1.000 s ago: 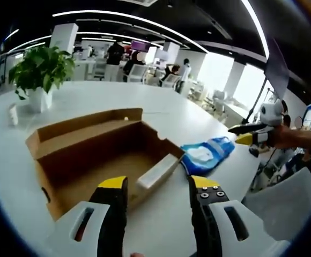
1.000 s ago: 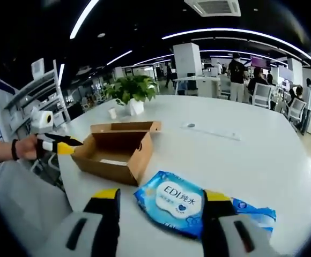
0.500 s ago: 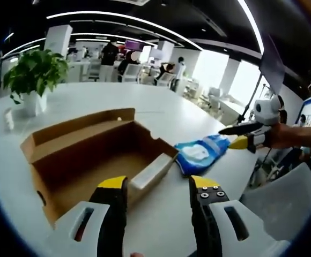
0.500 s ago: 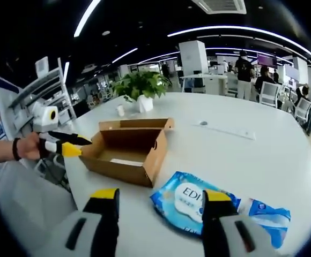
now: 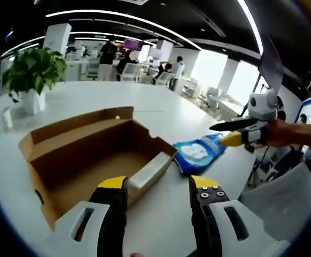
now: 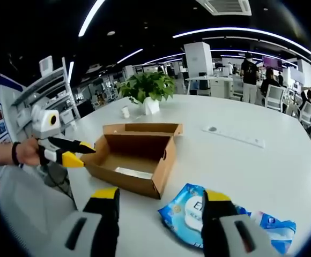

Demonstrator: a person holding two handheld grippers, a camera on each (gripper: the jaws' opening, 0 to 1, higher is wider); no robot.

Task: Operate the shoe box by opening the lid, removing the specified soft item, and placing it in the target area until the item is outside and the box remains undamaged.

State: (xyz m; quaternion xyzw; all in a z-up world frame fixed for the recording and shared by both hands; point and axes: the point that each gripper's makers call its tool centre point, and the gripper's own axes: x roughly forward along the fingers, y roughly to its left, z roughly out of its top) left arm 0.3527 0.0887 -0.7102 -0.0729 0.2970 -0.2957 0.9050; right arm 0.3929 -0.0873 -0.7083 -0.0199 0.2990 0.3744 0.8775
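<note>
Now the shoe box [image 5: 86, 160] sits open on the white table [image 6: 263, 160], and the blue wipes pack [image 6: 198, 214] lies flat just beside it, outside. Left gripper [image 5: 158, 188] hangs over the box's near corner, jaws spread and empty; right gripper [image 6: 161, 201] hovers above the pack, spread too.

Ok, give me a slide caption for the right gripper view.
Open cardboard box on the white table, blue wipes pack lying outside it, right gripper open above.

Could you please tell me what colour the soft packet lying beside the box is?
The packet is blue with a white label, clearest in the right gripper view.
</note>
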